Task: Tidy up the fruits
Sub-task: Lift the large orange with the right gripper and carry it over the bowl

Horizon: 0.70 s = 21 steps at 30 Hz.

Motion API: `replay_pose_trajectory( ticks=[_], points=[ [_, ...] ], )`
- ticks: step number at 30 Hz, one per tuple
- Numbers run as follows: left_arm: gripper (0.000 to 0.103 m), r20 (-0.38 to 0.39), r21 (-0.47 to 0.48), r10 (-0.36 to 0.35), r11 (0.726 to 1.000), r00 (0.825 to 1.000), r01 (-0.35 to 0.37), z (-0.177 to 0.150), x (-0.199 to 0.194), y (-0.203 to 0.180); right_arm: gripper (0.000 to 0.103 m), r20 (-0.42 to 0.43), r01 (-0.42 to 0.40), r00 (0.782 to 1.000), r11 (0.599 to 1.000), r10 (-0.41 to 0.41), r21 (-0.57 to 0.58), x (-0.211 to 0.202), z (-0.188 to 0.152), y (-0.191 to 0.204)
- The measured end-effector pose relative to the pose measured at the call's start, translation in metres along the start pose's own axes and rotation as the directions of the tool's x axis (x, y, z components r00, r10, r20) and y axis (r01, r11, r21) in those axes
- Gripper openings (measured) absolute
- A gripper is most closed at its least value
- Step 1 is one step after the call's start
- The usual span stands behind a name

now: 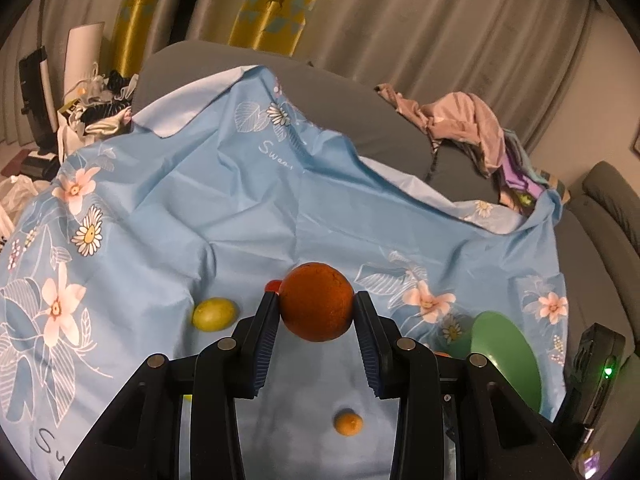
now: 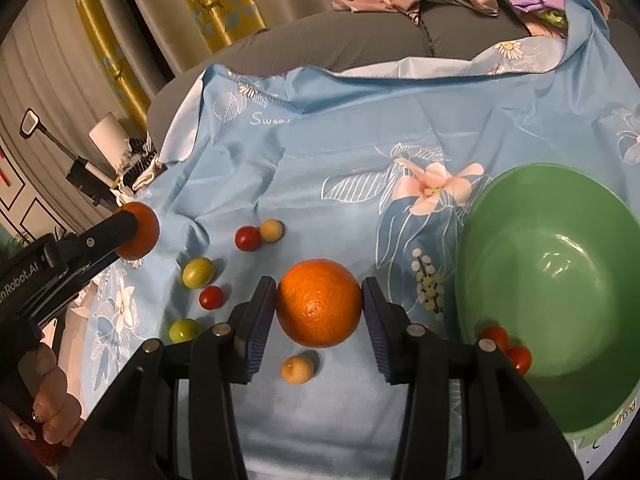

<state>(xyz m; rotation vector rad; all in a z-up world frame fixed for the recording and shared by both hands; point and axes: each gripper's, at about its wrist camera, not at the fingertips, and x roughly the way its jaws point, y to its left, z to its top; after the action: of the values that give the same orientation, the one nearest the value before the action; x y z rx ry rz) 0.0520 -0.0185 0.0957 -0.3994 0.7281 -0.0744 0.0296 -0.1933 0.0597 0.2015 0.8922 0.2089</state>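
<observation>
**Two oranges held, bowl off to the right**

The left gripper (image 1: 316,306) pinches a darker orange (image 1: 316,302) between its pads, held clear above the blue floral cloth (image 1: 224,200). The right gripper (image 2: 319,308) pinches a brighter orange (image 2: 319,303) the same way, also lifted off the cloth.

The move ahead likely turns on the green bowl (image 2: 500,200). It sits just beside the right gripper, on its right side, with two red tomatoes (image 2: 506,346) already against its near wall. From the left gripper the bowl (image 1: 504,356) lies farther right and low, near the edge of that view, so the right hand is the nearer one and probably drops first.

Small fruits lie loose on the cloth ahead-left of the right gripper: green ones (image 2: 197,273), red tomatoes (image 2: 247,238), and a yellow one (image 2: 297,368) just beneath its jaws.
</observation>
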Motion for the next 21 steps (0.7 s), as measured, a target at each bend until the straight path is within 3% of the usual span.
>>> replay_pose_trajectory(
  ticks=[21],
  points=[
    [0.038, 0.044, 0.091, -0.152, 0.985, 0.987, 0.148, -0.006, -0.036, -0.041, 0.045, 0.114, -0.02, 0.993, 0.999, 0.015, 0.05, -0.047, 0.006, -0.017]
  ],
)
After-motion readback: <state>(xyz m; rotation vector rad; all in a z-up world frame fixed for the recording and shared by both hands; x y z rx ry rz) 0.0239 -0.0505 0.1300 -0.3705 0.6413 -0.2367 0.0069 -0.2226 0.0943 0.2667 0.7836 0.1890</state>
